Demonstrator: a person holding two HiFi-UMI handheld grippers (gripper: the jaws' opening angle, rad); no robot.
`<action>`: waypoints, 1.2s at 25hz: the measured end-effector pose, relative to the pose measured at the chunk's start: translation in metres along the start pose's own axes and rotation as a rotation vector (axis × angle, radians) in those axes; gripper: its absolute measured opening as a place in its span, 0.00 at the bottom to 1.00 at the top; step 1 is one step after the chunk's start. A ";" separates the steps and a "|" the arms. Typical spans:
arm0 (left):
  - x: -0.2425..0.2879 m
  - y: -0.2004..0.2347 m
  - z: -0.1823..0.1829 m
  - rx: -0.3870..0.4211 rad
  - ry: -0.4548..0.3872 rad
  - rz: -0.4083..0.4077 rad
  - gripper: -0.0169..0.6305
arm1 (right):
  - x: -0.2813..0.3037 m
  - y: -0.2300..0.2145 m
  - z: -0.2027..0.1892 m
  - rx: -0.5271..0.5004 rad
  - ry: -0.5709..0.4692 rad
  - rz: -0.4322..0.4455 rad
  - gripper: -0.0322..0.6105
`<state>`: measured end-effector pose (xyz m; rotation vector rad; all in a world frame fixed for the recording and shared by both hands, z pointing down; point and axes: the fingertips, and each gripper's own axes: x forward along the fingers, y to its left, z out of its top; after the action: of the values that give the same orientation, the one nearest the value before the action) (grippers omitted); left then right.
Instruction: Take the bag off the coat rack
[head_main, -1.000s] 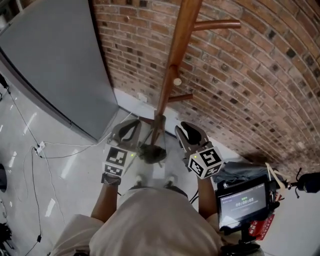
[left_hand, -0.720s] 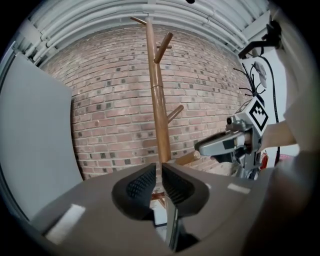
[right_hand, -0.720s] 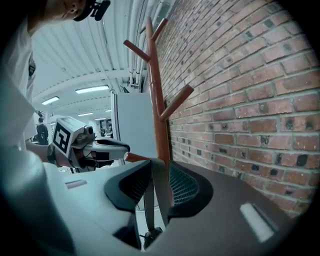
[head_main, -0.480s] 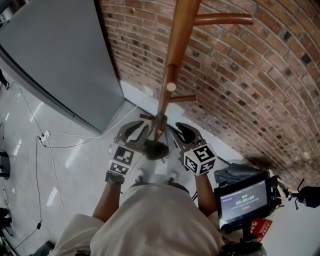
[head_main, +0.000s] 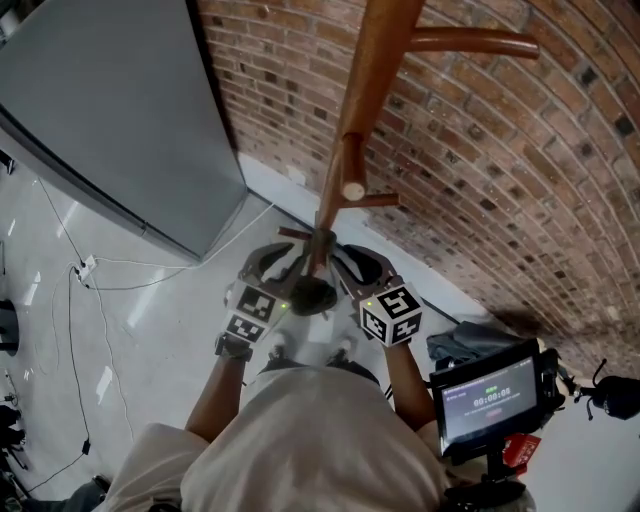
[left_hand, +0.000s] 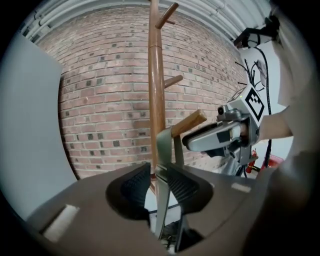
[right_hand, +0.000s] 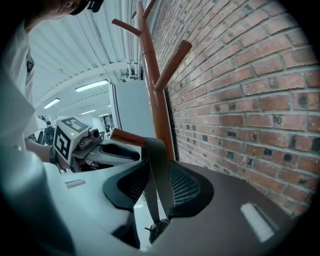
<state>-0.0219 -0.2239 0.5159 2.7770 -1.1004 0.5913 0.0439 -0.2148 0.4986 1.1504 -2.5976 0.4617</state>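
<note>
A wooden coat rack (head_main: 352, 125) stands against the brick wall. A small dark bag (head_main: 312, 296) hangs low on it, its grey-green strap (left_hand: 162, 150) looped over a lower peg (left_hand: 188, 122). My left gripper (head_main: 272, 268) and right gripper (head_main: 356, 268) flank the bag. In the left gripper view the strap runs between my left gripper's (left_hand: 157, 186) opening jaws, lying against the right pad (left_hand: 182, 186) with a gap to the other. In the right gripper view the strap (right_hand: 154, 167) hangs from the peg (right_hand: 127, 137) between my right gripper's (right_hand: 156, 186) opening jaws, not pinched.
A tall grey panel (head_main: 100, 120) stands left of the rack. Cables (head_main: 110, 290) trail over the pale floor. At the lower right a screen on a stand (head_main: 488, 398) sits by a dark bundle of cloth (head_main: 462, 345). The brick wall (head_main: 500, 170) is close behind.
Both grippers have drawn in toward the pole and the bag, and now sit closer together. The head view has shifted, so the rack's pegs sit further right.
</note>
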 end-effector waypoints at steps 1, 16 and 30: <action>0.002 -0.001 -0.002 -0.002 0.005 -0.007 0.19 | 0.002 0.000 -0.002 0.003 0.006 0.002 0.23; 0.008 -0.006 -0.007 -0.051 -0.043 -0.052 0.23 | 0.020 0.000 -0.020 -0.015 0.084 0.006 0.25; 0.003 -0.008 -0.007 -0.070 -0.066 -0.059 0.23 | 0.023 0.001 -0.021 -0.024 0.093 0.011 0.26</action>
<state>-0.0164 -0.2184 0.5238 2.7765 -1.0260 0.4487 0.0301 -0.2212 0.5264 1.0807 -2.5245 0.4735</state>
